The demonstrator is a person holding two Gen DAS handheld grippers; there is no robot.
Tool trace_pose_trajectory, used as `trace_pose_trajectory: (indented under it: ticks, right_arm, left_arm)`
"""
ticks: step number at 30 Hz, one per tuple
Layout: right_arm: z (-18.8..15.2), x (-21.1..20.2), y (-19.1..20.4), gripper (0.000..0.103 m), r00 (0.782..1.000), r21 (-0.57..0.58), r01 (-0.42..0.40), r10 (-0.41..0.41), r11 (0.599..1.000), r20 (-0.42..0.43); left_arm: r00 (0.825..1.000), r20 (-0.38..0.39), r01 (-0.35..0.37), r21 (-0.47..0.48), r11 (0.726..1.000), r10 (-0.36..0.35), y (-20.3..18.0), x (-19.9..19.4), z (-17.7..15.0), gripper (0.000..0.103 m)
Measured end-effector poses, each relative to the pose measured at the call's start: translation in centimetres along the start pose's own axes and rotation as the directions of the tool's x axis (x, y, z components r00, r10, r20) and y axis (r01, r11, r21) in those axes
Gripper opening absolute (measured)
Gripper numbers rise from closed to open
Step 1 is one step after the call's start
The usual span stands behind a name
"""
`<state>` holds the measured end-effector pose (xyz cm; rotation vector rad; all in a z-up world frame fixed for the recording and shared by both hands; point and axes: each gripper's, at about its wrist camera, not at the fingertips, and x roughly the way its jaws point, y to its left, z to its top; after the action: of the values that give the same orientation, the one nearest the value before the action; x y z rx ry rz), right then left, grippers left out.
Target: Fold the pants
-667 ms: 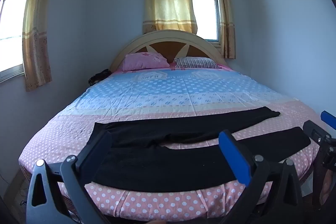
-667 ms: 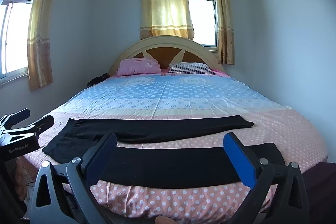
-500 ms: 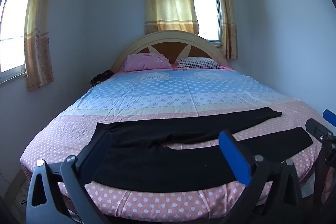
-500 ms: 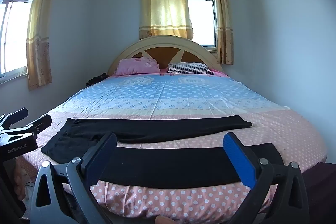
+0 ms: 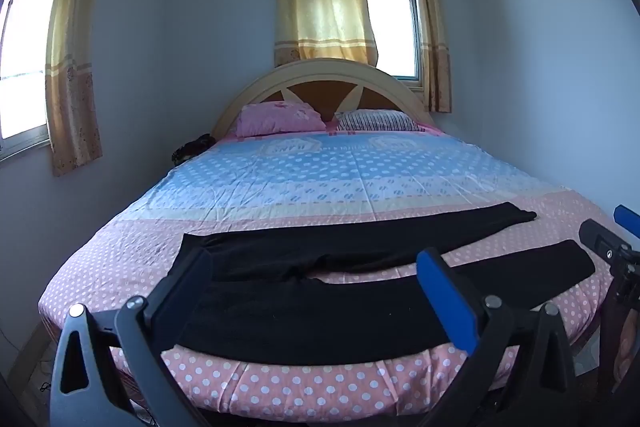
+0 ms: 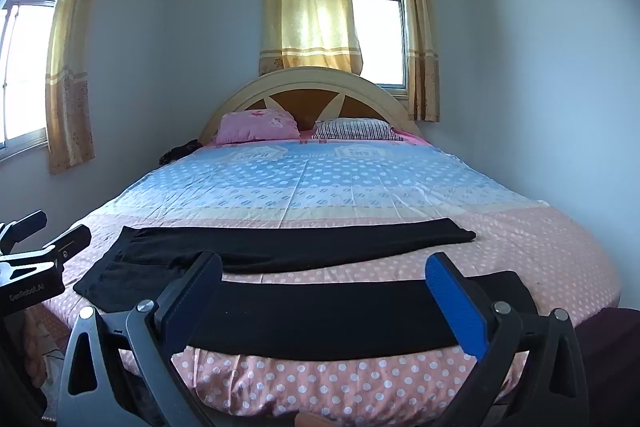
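The left gripper and the right gripper both stand spread wide, empty, apparently short of the bed's near edge. Just beyond them the black pants lie flat crosswise, legs apart.

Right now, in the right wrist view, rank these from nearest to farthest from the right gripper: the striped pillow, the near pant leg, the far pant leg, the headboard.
From the right gripper:
1. Near pant leg, across the bed's foot edge.
2. Far pant leg, just beyond it.
3. Striped pillow, at the bed's head, right side.
4. Headboard, behind the pillows.
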<state>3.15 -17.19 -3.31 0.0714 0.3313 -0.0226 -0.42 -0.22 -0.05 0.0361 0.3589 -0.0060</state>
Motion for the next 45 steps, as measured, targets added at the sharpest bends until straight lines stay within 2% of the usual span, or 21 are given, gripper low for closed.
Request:
trace_pose_trajectory:
  ticks: [45]
  right_arm:
    - [-0.8, 1.4, -0.3, 0.102, 0.999, -0.012, 0.025, -0.025, 1.0, -0.037]
  left_arm:
    - [1.0, -0.024, -0.018, -0.003, 1.0, 0.018, 1.1, 0.9, -0.7, 0.103]
